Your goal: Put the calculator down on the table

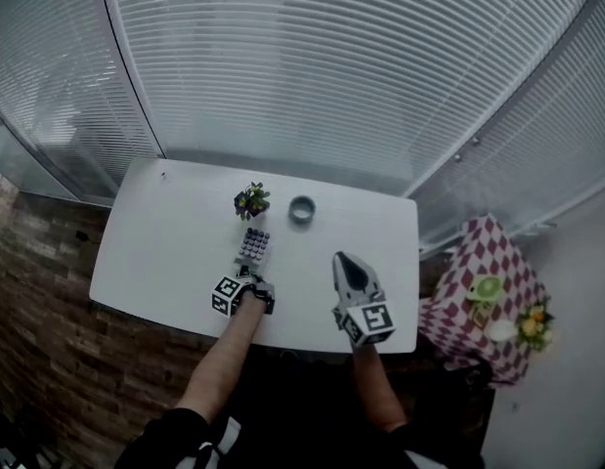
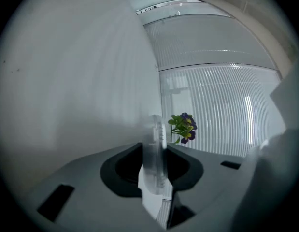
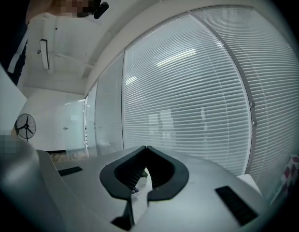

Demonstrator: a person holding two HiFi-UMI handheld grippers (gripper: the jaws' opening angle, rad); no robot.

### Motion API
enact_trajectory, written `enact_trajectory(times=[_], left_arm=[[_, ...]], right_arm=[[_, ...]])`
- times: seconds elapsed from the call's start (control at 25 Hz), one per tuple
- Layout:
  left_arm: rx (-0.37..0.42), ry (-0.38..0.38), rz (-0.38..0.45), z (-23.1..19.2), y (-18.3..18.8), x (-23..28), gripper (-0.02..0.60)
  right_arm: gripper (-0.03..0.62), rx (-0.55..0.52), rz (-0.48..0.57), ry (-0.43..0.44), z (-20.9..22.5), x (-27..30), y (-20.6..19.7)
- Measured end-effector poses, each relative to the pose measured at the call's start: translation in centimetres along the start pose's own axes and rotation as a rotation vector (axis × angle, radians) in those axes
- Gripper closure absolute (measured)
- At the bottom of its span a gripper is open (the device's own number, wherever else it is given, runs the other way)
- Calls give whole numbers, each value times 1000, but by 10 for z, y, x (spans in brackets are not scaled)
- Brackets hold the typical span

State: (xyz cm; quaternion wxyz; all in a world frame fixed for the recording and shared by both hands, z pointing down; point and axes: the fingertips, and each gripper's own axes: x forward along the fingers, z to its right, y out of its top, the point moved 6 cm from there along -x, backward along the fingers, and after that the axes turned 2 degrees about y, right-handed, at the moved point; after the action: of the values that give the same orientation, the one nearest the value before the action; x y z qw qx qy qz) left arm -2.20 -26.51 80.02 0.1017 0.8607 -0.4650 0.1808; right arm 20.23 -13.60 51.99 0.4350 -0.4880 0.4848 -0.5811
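The calculator (image 1: 253,245), pale with rows of dark keys, is over the white table (image 1: 165,242) just in front of the plant; whether it touches the top I cannot tell. My left gripper (image 1: 251,270) is shut on its near end. In the left gripper view the calculator (image 2: 154,151) shows edge-on between the jaws of the left gripper (image 2: 154,178), with the table a broad white surface on the left. My right gripper (image 1: 349,267) hovers to the right near the table's front edge. In its own view the right gripper (image 3: 145,151) is shut with nothing in it.
A small potted plant (image 1: 250,201) with purple flowers stands at the table's back middle, and the plant (image 2: 184,127) shows beyond the calculator too. A grey ring (image 1: 302,209) lies beside it. A red-checked side table (image 1: 483,296) stands to the right. Window blinds run behind.
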Motion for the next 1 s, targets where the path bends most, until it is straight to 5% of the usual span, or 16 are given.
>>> enact_trajectory(times=[0.48, 0.8, 1.0], left_arm=[[55, 35, 4, -8, 4, 20, 482], [141, 153, -14, -14, 8, 17, 460], [181, 231, -45, 8, 9, 21, 288]], right_arm=[[588, 23, -30, -35, 13, -4, -16], [588, 46, -41, -12, 4, 0, -15], [588, 40, -51, -44, 7, -1, -19]])
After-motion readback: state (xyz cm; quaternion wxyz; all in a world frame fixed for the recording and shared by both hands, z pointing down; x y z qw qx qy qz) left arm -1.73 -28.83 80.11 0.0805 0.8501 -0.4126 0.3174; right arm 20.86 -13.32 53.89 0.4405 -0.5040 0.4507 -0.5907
